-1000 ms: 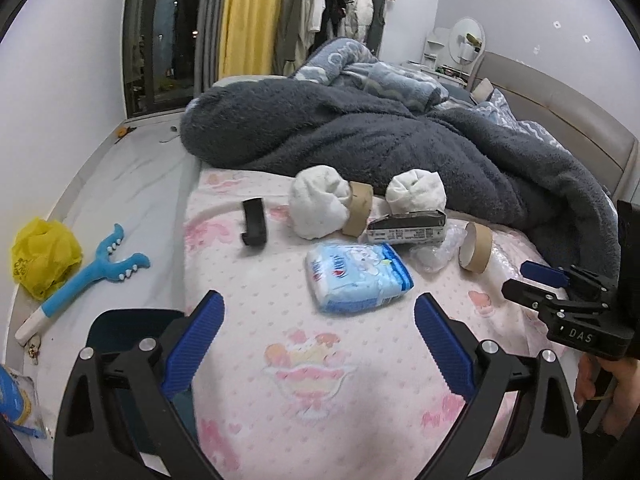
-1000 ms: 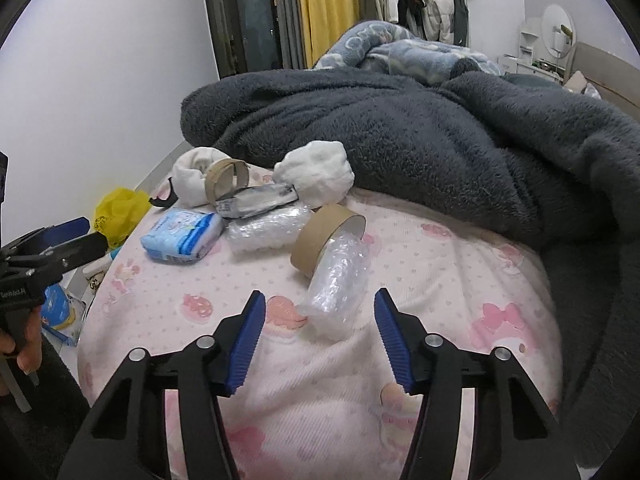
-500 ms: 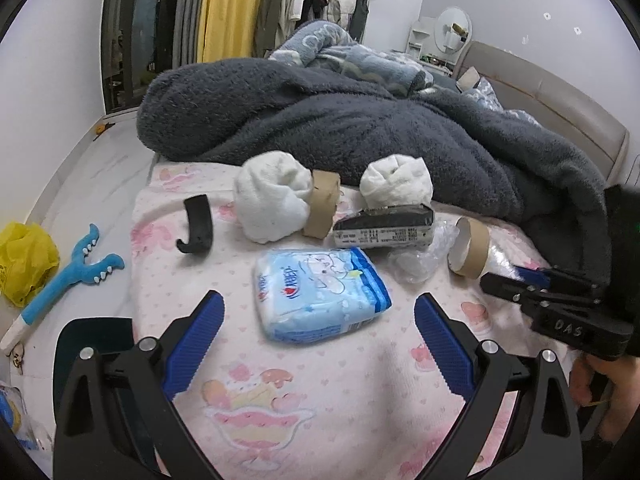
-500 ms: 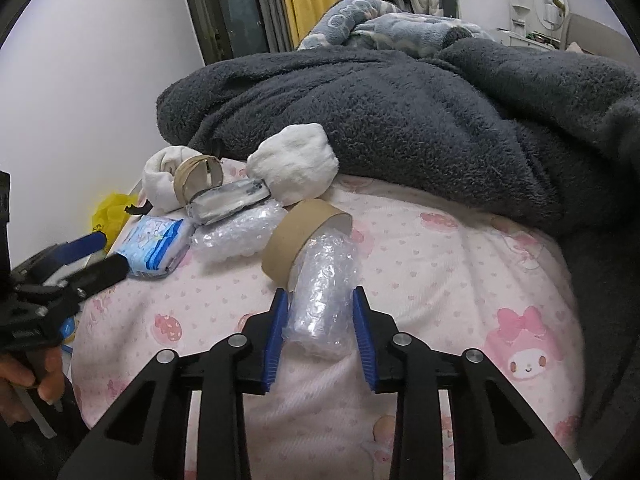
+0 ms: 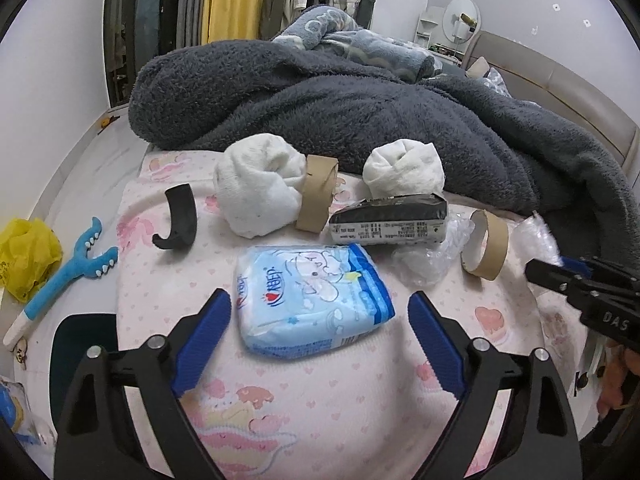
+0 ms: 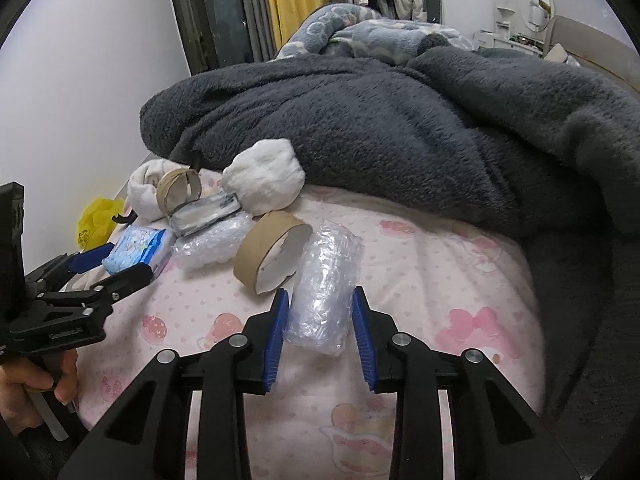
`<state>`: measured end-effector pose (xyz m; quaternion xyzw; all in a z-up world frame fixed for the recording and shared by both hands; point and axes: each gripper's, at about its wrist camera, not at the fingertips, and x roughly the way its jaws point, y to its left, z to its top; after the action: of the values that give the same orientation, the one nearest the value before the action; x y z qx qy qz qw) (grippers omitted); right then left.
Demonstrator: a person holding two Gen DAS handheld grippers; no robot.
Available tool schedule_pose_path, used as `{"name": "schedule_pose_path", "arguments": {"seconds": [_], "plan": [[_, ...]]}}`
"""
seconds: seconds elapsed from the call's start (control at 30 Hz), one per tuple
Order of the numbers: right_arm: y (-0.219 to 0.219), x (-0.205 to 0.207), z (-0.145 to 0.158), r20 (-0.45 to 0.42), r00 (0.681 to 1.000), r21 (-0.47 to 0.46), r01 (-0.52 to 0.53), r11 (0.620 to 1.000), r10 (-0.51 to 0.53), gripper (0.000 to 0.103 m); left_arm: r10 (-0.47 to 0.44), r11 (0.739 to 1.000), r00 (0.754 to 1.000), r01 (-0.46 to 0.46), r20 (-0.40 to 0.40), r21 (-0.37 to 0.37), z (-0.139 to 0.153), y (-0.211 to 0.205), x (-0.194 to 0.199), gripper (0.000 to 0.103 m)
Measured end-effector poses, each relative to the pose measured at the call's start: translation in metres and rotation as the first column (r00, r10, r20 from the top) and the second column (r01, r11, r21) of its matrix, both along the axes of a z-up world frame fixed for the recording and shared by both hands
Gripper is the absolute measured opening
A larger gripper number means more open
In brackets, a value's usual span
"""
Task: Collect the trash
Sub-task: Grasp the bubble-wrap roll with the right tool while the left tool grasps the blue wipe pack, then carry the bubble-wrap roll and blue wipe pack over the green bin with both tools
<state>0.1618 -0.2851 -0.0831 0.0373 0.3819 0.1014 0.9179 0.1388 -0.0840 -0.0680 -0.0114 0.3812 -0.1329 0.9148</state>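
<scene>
Grasp step: right gripper (image 6: 320, 330) clamps the bubble-wrap roll (image 6: 326, 284) between its pads, ready to lift. Left gripper (image 5: 320, 334), jaws closing but apart, straddles the blue tissue pack (image 5: 310, 300) just ahead; it must advance.

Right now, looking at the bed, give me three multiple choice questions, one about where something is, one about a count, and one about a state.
1. Where does the blue tissue pack lie?
A. on the floor
B. on the pink sheet, ahead of the left gripper
C. on top of the grey blanket

2. How many cardboard tape rings are on the bed?
A. two
B. four
C. none

3. What state is the right gripper in?
A. wide open and empty
B. shut on a cardboard ring
C. shut on the bubble wrap roll

Answers: B, the pack rests on the sheet between the left gripper's closing fingers, untouched; A, one ring leans by a white bundle, another stands further right; C, both pads press the roll.
</scene>
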Motion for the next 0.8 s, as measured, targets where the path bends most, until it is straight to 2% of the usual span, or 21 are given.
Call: {"name": "schedule_pose_path", "arguments": {"seconds": [0.23,0.4,0.57,0.8], "plan": [[0.005,-0.002,0.022,0.050,0.999,0.040,-0.008,0.999,0.006,0.033,0.011,1.000,1.000,-0.011,-0.011,0.014,-0.002,-0.002,0.005,0.080],[0.023,-0.002,0.031,0.071,0.997,0.051,-0.043,0.998,0.040,0.033,-0.015,1.000,1.000,0.015,-0.024,0.002,-0.001,0.003,0.006,0.074],[0.042,0.000,0.038,0.084,0.994,0.062,-0.071,0.996,0.065,0.033,-0.028,1.000,1.000,0.028,0.007,0.010,0.009,0.014,-0.002,0.073],[0.083,0.002,0.055,0.114,0.986,0.071,-0.132,0.989,0.123,0.033,0.038,0.999,0.998,-0.038,0.042,-0.015,0.020,0.059,-0.010,0.073]]}}
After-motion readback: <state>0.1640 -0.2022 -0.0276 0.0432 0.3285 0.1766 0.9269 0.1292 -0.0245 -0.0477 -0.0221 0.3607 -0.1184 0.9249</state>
